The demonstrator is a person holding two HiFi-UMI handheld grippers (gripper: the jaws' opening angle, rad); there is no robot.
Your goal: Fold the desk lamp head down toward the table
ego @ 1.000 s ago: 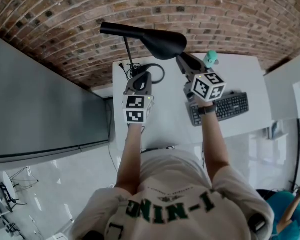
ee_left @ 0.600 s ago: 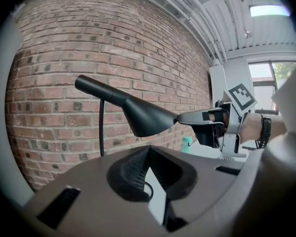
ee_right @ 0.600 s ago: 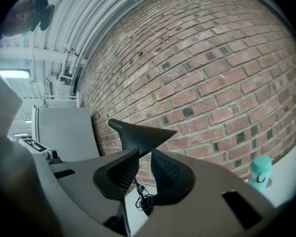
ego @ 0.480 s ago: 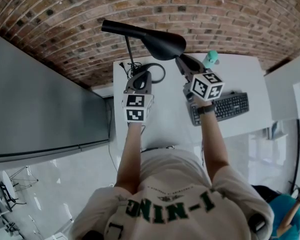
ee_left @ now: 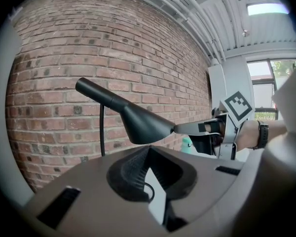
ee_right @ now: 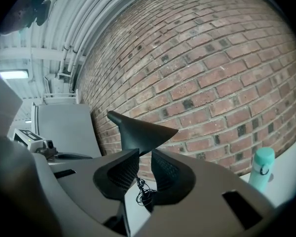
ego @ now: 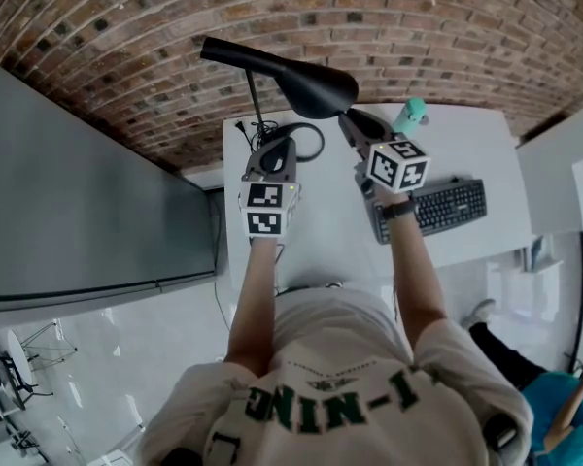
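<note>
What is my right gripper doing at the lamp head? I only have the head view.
Observer: In the right gripper view, the lamp head's rim dips between the right gripper's fingertips, which look closed on it from both sides.
Operator: Is the left gripper holding anything?
Observer: No. In its own view the left gripper's fingertips meet at a point, and only white table shows through the gap lower down.
Operator: How is the head angled?
Observer: In the left gripper view it slopes down from its thin end to the wide rim that the right gripper touches.
</note>
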